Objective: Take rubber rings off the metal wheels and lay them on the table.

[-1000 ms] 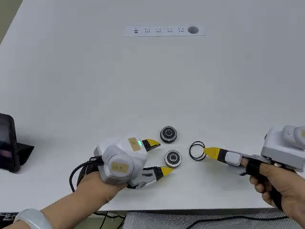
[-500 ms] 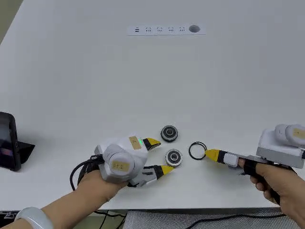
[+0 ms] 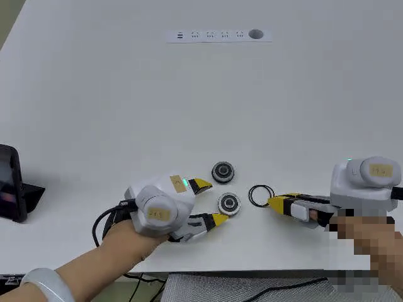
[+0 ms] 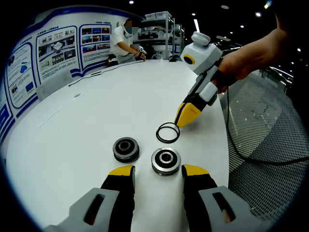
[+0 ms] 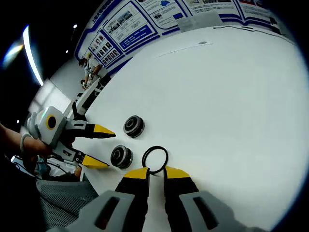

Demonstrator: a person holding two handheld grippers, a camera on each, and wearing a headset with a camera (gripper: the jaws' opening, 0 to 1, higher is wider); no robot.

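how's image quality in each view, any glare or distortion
Head view: even light, sharp, soft shadows on the table. Left gripper view: fisheye bows the table edge, ceiling lamps blown out. Right gripper view: rolled, bright streak at left, rubber ring crisp.

Head view high, looking down, gripper views low, facing, sharing the wheels [image 4: 165,161]

White table [image 3: 189,107], two metal wheels [image 3: 223,172], rubber ring [image 3: 261,195], power strip [image 3: 219,35]
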